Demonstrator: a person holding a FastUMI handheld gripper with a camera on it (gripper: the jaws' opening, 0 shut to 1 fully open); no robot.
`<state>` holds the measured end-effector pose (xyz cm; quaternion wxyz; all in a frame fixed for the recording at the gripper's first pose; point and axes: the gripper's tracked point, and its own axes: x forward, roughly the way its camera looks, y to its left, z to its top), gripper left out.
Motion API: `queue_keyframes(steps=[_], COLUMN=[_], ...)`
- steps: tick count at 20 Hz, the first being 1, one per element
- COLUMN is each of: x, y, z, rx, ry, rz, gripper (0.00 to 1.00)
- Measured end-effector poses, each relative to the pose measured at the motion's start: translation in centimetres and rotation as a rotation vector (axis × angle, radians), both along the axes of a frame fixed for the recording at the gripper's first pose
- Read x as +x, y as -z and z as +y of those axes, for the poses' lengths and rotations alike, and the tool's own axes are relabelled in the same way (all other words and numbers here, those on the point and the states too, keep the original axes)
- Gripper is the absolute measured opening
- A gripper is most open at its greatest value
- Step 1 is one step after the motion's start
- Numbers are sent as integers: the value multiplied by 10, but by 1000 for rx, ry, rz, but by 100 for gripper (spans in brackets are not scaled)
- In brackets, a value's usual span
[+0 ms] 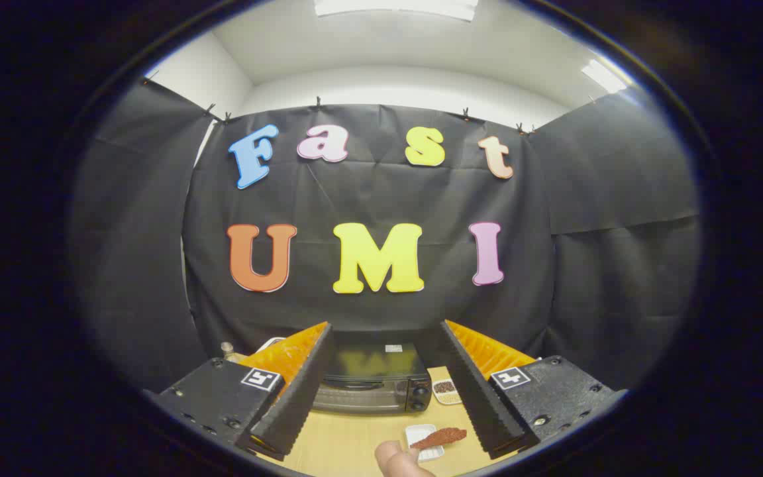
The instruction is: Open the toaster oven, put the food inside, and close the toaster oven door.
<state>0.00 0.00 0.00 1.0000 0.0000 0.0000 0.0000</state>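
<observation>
Hanging above the counter (348, 444), the claw (381, 391) is released, its two fingers spread wide with nothing held between them. Between the fingers, low over the counter's near part, a fingertip of a person's hand (400, 460) shows. Just beyond it a small white dish (420, 442) lies on the counter with a reddish-brown piece of food (440, 437) resting across it, the food's far end reaching almost to the right finger. Bare wooden counter runs from the dish forward and leftward between the fingers. Beyond that, framed by the fingertips, stands the toaster oven (369, 377), its dark glass door shut, the handle along the door's top and two knobs at its right side. Just right of the oven, beside the right finger, sits a second small dish (446, 391) holding dark bits. Left of the oven, past the left finger, a small knobbed object (227, 348) stands, too small to identify. Black cloth closes the booth behind and on both sides.
</observation>
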Motion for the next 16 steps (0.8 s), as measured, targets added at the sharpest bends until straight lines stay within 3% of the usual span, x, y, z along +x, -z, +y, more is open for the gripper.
queue_keyframes(steps=[13,16], x=[8,14], y=[7,11], z=[-10,0], rx=[4,-4], ry=[28,1], rz=[26,40], gripper=[100,100])
